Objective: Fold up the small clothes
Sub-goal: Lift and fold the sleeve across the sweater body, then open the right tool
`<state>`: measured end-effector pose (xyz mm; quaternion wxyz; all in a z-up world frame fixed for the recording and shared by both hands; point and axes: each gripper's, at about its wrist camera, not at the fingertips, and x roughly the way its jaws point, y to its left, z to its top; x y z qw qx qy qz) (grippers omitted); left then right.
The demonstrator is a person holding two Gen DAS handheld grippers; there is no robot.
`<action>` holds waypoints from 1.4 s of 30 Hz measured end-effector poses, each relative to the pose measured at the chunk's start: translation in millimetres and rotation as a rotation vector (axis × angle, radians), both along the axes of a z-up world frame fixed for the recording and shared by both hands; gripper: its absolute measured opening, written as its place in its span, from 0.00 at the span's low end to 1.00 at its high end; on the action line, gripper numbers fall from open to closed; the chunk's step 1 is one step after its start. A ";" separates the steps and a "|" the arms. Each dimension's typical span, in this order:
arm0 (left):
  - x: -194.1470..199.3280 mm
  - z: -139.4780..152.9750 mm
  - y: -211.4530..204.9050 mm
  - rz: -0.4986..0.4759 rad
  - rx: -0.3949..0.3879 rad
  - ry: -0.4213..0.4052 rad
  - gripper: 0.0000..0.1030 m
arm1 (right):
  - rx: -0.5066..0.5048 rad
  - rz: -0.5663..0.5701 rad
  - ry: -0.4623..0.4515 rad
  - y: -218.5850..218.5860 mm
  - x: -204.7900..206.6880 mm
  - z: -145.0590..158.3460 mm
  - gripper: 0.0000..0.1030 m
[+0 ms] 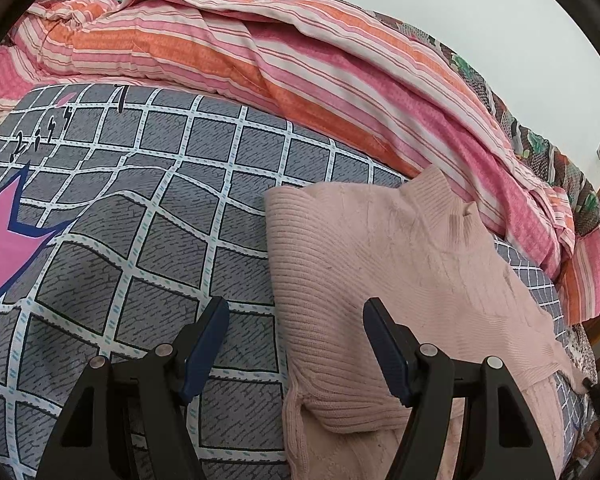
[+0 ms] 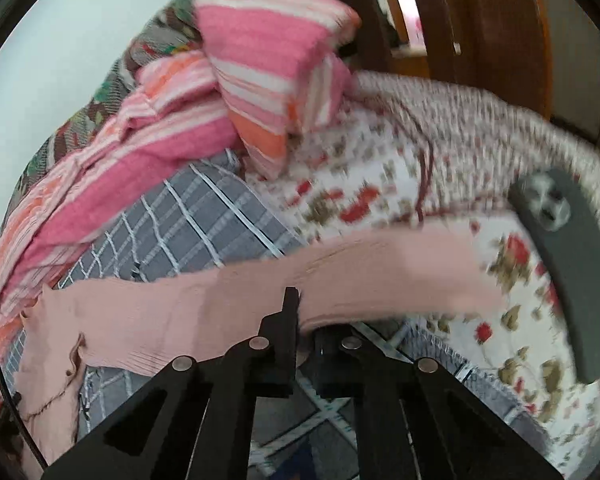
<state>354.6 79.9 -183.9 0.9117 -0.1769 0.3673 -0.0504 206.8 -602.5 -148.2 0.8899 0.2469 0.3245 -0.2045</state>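
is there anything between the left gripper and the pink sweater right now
Nothing visible. The left gripper is open right over the folded left edge of the pink sweater, one finger above the grey checked sheet and the other above the knit. The striped quilt lies behind, out of the way.

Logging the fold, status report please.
Left tongs open over pink ribbed knit sweater. Right tongs shut on its sleeve. Striped pink-orange quilt close behind.
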 end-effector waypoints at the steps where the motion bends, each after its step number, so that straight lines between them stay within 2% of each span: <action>1: -0.2 0.0 0.1 0.000 -0.001 -0.001 0.66 | -0.038 0.013 -0.022 8.5 -0.7 14.5 0.06; 6: -2.1 2.7 2.1 -0.001 -0.016 -0.014 0.66 | -0.177 0.063 -0.075 45.4 -1.9 67.2 0.06; 11: -4.1 3.7 3.8 0.005 -0.026 -0.021 0.66 | -0.293 0.133 -0.106 102.6 5.9 114.7 0.06; 15: -8.3 6.5 5.8 0.031 -0.016 -0.026 0.66 | -0.326 0.210 -0.136 157.9 14.5 143.4 0.06; 17: -12.8 12.0 1.2 0.030 0.041 -0.004 0.66 | -0.306 0.270 -0.151 191.2 21.8 155.1 0.06; 19: -23.1 20.4 2.2 0.012 0.066 -0.020 0.66 | -0.287 0.329 -0.162 222.6 29.7 163.4 0.06; 21: -42.4 31.5 14.3 0.024 0.040 -0.054 0.66 | -0.289 0.398 -0.174 266.8 42.2 167.0 0.06; 23: -59.2 39.3 29.2 0.044 0.033 -0.057 0.66 | -0.292 0.449 -0.174 302.7 53.9 164.6 0.06; 28: -107.2 46.5 52.8 0.085 0.161 -0.088 0.69 | -0.227 0.592 -0.156 389.8 83.6 140.5 0.06; 32: -133.5 28.2 67.3 0.104 0.231 -0.008 0.69 | -0.205 0.669 -0.095 442.7 108.6 98.7 0.06; 34: -146.4 21.1 75.4 0.125 0.243 0.011 0.69 | -0.195 0.690 -0.069 459.9 116.7 79.0 0.06; 38: -165.9 17.8 85.7 0.130 0.210 0.011 0.69 | -0.122 0.755 0.033 486.5 140.4 37.7 0.08; 40: -165.0 20.5 84.8 0.118 0.193 0.013 0.69 | -0.106 0.802 0.079 496.1 144.9 26.1 0.17; 41: -162.0 21.9 81.0 0.106 0.187 0.017 0.69 | -0.109 0.824 0.090 498.6 142.9 25.0 0.27; 42: -160.6 22.8 78.2 0.097 0.180 0.018 0.69 | -0.117 0.833 0.091 498.7 139.4 26.6 0.44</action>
